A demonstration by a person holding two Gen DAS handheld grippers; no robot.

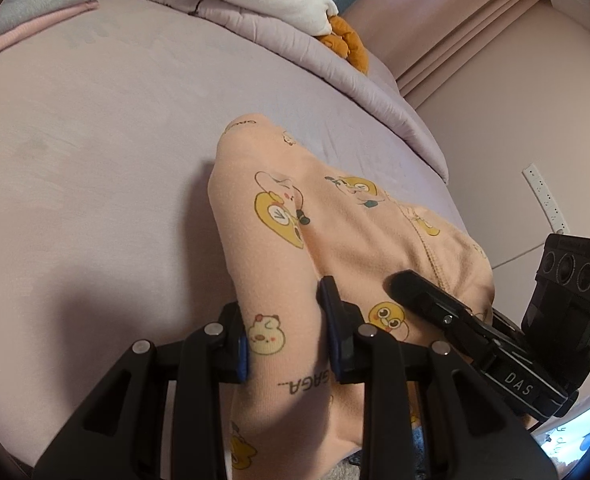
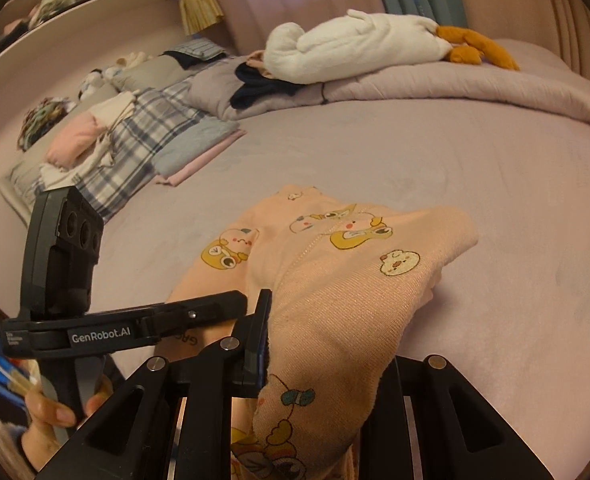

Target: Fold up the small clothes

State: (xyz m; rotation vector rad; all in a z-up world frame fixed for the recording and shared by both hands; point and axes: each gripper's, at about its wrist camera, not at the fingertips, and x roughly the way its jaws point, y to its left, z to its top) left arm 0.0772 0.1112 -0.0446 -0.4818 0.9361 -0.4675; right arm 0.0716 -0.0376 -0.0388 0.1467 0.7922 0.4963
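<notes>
A small peach garment (image 1: 335, 232) printed with cartoon animals lies partly on the lilac bed sheet (image 1: 95, 152); it also shows in the right wrist view (image 2: 335, 272). My left gripper (image 1: 289, 340) is shut on a fold of the garment near its front edge, cloth bunched between the blue pads. My right gripper (image 2: 319, 344) is shut on another part of the same garment; the cloth drapes over and hides its right finger. The right gripper also shows in the left wrist view (image 1: 435, 300), just to the right of the left one. The left gripper shows in the right wrist view (image 2: 199, 312).
A folded lilac quilt (image 2: 455, 84) with a white plush goose (image 2: 359, 44) lies at the back of the bed. Folded clothes (image 2: 183, 144) and a plaid pile (image 2: 135, 132) sit at the back left. A wall with a power strip (image 1: 545, 196) is to the right.
</notes>
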